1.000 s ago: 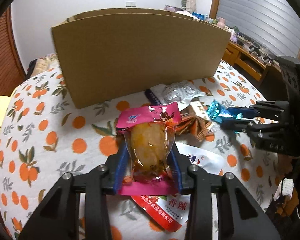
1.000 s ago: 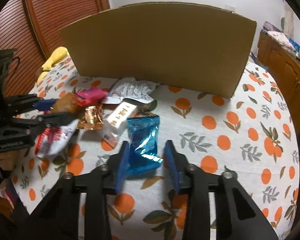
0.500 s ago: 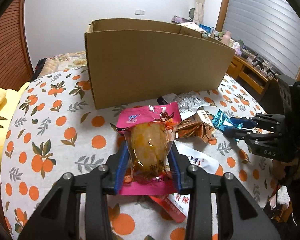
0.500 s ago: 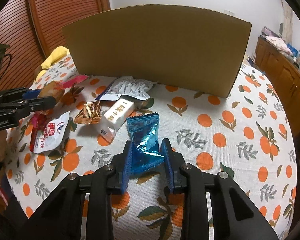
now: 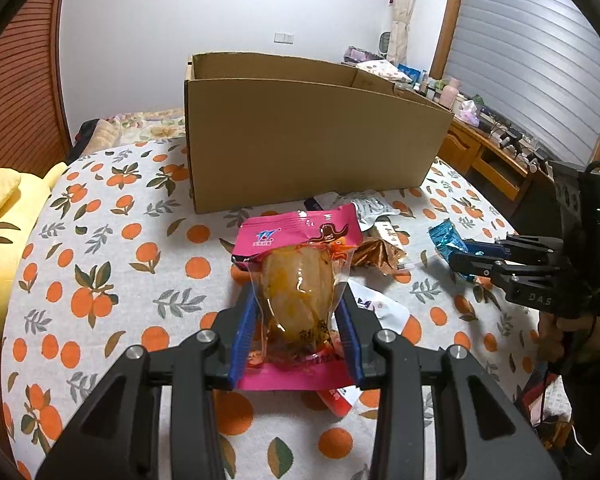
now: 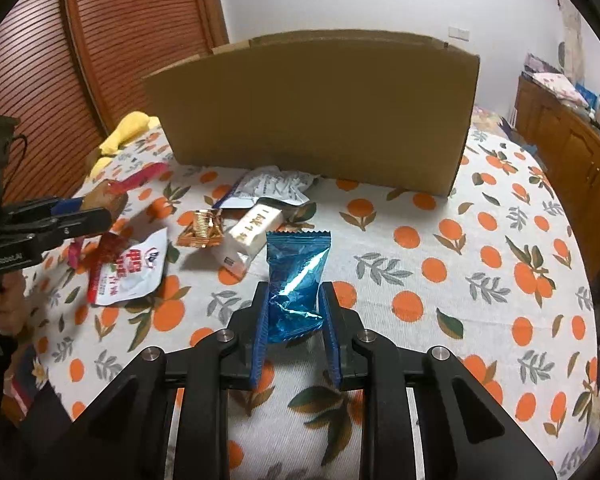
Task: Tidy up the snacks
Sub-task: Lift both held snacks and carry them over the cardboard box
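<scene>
The left claw (image 5: 298, 320) is clamped on a pink snack packet (image 5: 298, 280) with a clear window showing an orange-brown piece inside; the packet stands upright between the blue pads, lifted above the cloth. The right claw (image 6: 294, 320) is closed on a blue foil packet (image 6: 296, 280), pinching its near end, with the far end sticking out toward the box.

Both are held over a surface covered by a white cloth printed with oranges (image 6: 480, 272); whether a desk or a bed lies under it cannot be told. At the far side stands a large open cardboard box (image 5: 308, 136), its near wall facing both cameras.

Between the box and the claws lies a loose cluster of snacks. Nearest the box is a crumpled white-and-grey packet (image 6: 274, 184). Just near of it lies a white bar wrapper (image 6: 250, 228) with a gold foil candy (image 6: 202, 230) to its left. Farther left and nearer lies a white pouch with red lettering (image 6: 130, 268), beside the left claw in the right wrist view.

A yellow plush toy (image 5: 0, 220) rests at the far left edge of the cloth.
</scene>
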Motion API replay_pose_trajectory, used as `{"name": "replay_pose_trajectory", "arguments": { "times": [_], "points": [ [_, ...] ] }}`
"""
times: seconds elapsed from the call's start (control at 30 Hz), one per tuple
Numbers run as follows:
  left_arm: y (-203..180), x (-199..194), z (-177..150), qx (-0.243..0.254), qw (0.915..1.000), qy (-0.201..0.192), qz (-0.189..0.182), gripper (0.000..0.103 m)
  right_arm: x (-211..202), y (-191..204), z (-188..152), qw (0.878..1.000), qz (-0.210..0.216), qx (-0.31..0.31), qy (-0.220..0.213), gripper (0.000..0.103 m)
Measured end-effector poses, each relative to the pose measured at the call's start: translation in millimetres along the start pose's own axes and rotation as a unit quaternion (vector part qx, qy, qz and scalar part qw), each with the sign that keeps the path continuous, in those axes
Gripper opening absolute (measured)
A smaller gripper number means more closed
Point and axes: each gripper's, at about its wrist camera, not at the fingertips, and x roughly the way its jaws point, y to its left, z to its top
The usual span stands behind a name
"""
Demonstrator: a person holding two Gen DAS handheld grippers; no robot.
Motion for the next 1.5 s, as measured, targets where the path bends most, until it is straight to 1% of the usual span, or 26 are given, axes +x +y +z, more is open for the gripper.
{"name": "replay_pose_trajectory", "arguments": {
  "times": [0.17, 0.43, 0.57, 0.87, 1.27, 1.5],
  "points": [
    [-4, -4, 2, 0.005, 1.0000, -0.006, 0.000, 0.037, -10, 3, 0, 1.000, 0.002, 0.002, -0.011, 0.023],
    [-12, -18, 11, 0.016, 0.9995, -0.025, -0.004, 0.037, -33, 4, 2, 0.999, -0.001, 0.003, -0.036, 0.023],
    [-18, -25, 15, 0.022, 0.9992, -0.033, -0.006, 0.037, -45, 1, 8, 0.999, 0.002, 0.011, -0.053, 0.023],
    [-27, -45, 28, 0.036, 0.9978, -0.056, -0.008, 0.037, -74, 6, 21, 0.996, -0.006, -0.002, -0.087, 0.023],
    [-33, -62, 43, 0.046, 0.9960, -0.077, -0.005, 0.037, -97, 14, 34, 0.994, -0.008, -0.017, -0.110, 0.023],
    [-32, -60, 61, 0.047, 0.9947, -0.092, -0.006, 0.037, -100, 11, 48, 0.993, -0.010, -0.026, -0.118, 0.023]
  ]
}}
